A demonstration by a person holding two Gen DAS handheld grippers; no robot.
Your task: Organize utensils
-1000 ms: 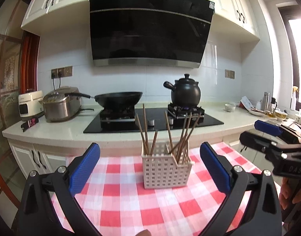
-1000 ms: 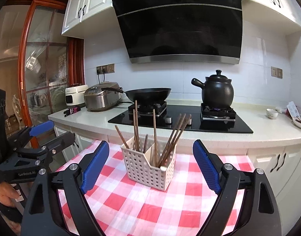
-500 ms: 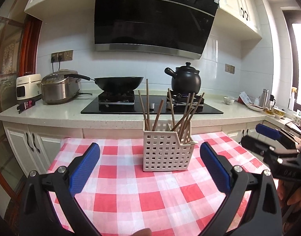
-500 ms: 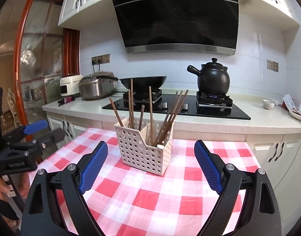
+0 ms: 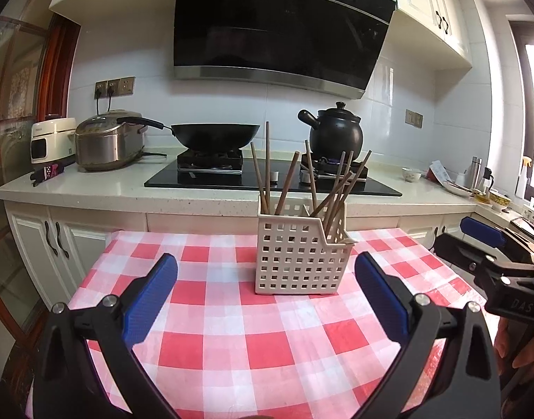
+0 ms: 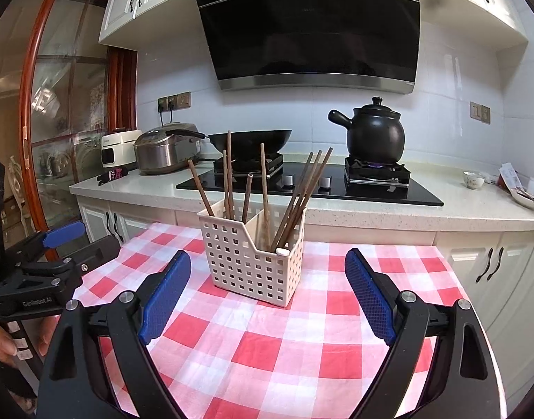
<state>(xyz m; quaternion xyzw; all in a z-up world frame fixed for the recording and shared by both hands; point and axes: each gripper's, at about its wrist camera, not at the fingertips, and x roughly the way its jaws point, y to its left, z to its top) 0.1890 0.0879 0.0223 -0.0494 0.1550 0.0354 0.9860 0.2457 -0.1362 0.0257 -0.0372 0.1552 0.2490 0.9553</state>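
Both cams now sit lower and a bit closer to the basket than 1 s ago; it looks larger in both views, and the cabinet fronts below the far counter have come into view.

Left hand-held gripper [image 5: 266, 281]: jaws wide apart, nothing between the blue pads [image 5: 150, 302], hovering over the near part of the worktop [image 5: 228, 345]. Checked red/white cloth covers it.

Right hand-held gripper [image 6: 267, 281]: same state, spread wide, empty. In left cam it shows at far right edge, w/ part of a hand [image 5: 518, 345] beneath it. In right cam the left unit shows at the left edge, also hand-held.

White perforated basket [image 5: 300, 255] stands upright on the cloth, mid-worktop, just beyond both sets of fingertips, touching neither. Divider splits it into two compartments (clear in right cam). Brown chopsticks [image 6: 263, 188] stand in it: some upright/leaning in the left compartment, a bundle tilted rightward in the right one. Exact count per side can't be told.

Beyond the worktop: pale stone counter w/ black glass hob [image 5: 267, 178]. Black wok [image 5: 214, 134] on the left burner, black clay pot [image 5: 335, 132] w/ lid on the right burner; small blue flame visible under it. Black range hood [image 5: 284, 28] above. Silver rice cooker [image 5: 108, 141] and a white appliance [image 5: 52, 139] at counter's left end. Small bowl [image 6: 474, 179] and misc. items at the right end, too small to ID.
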